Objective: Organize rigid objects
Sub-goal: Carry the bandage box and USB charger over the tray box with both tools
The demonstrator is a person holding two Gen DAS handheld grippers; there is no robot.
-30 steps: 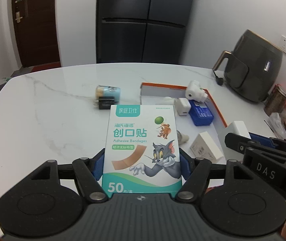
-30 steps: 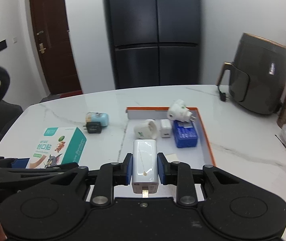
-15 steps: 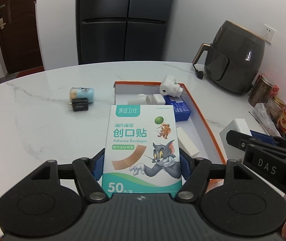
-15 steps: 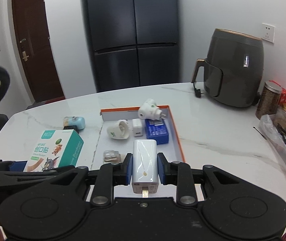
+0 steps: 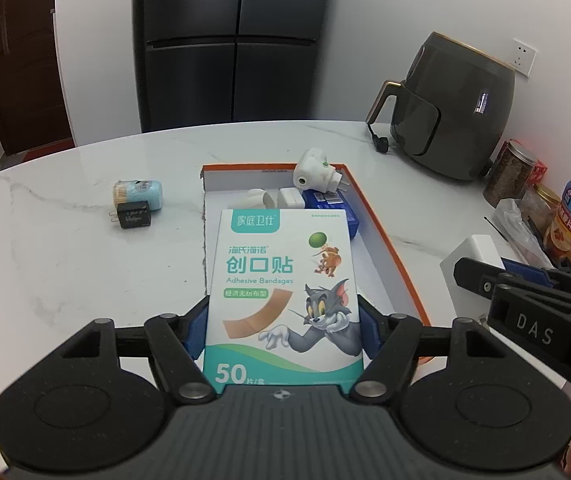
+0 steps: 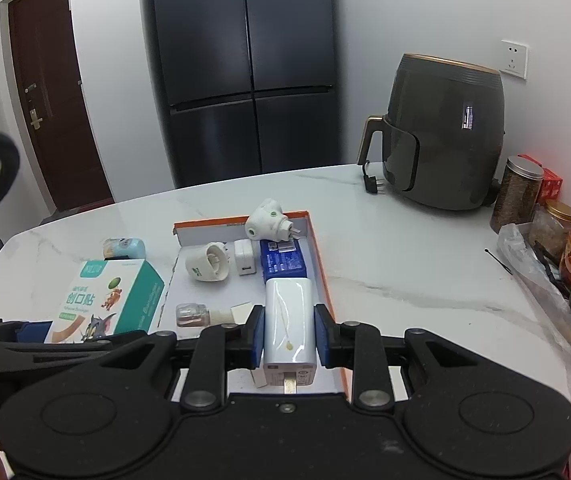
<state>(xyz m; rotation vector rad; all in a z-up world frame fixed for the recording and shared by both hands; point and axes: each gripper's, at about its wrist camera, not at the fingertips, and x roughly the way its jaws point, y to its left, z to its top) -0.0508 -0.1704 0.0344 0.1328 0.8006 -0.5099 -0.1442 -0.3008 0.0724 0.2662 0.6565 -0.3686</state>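
Observation:
My left gripper (image 5: 283, 324) is shut on a green-and-white adhesive bandage box (image 5: 285, 280), held above the near left part of the orange-rimmed tray (image 5: 389, 240). My right gripper (image 6: 288, 334) is shut on a white power adapter (image 6: 288, 320), held over the tray's right side (image 6: 319, 256). In the tray lie a blue box (image 6: 282, 260), a white plug adapter (image 6: 267, 222), a round white plug (image 6: 207, 266), a small white charger (image 6: 245, 262) and a clear vial (image 6: 191, 314). The bandage box also shows in the right wrist view (image 6: 101, 304).
A light-blue toothpick holder (image 5: 139, 194) and a black charger (image 5: 133, 216) lie on the marble table (image 5: 65, 260) left of the tray. A dark air fryer (image 5: 453, 112), jars (image 5: 513, 174) and a plastic bag (image 6: 537, 264) crowd the right side.
Both grippers have moved right and closer over the tray, each still holding its object. The tray now sits straight ahead under both.

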